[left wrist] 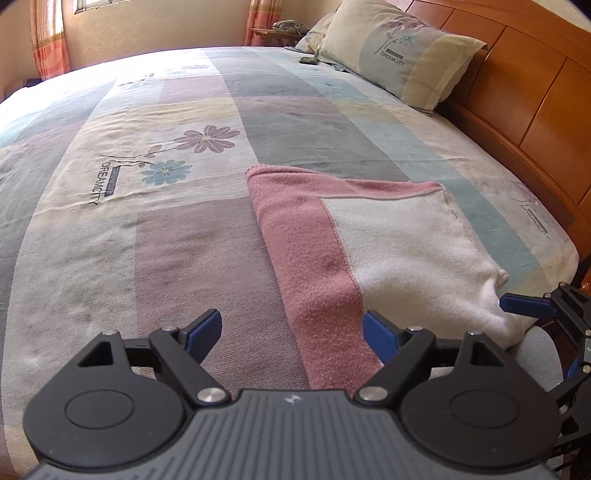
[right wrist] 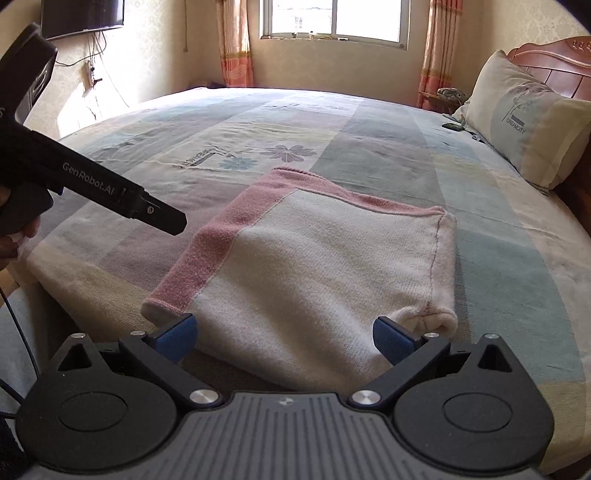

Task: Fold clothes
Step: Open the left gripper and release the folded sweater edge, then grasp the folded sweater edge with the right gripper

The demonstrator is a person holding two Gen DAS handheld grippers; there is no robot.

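**Trainee:** Nearest your right-wrist lens sits the right gripper, blue pads spread wide with nothing between them. What lies past it?

**Instructor:** You are looking at the pink-and-white knit garment. It rests flat on the bed at the near edge, toward the headboard end, as a compact rectangle. One sleeve cuff is bunched at the rectangle's near right corner.

**Trainee:** How far along is the folding?

**Instructor:** You can read it two ways. The garment already forms a tidy, layered rectangle with a pink band along two sides, which fits a piece folded and set down. It equally fits a piece part-folded with another fold to come. Neither view shows how many layers lie beneath, and no other clothes show on the bed.

**Trainee:** And the other hand?

**Instructor:** Your left gripper hovers over the near edge at the pink band, fingers parted and empty. In the right-wrist view its black body reaches in from the left, level, above the garment's pink side. Your right gripper hangs low at the near hem, pointed across the bed toward the window. A pillow lies by the headboard.
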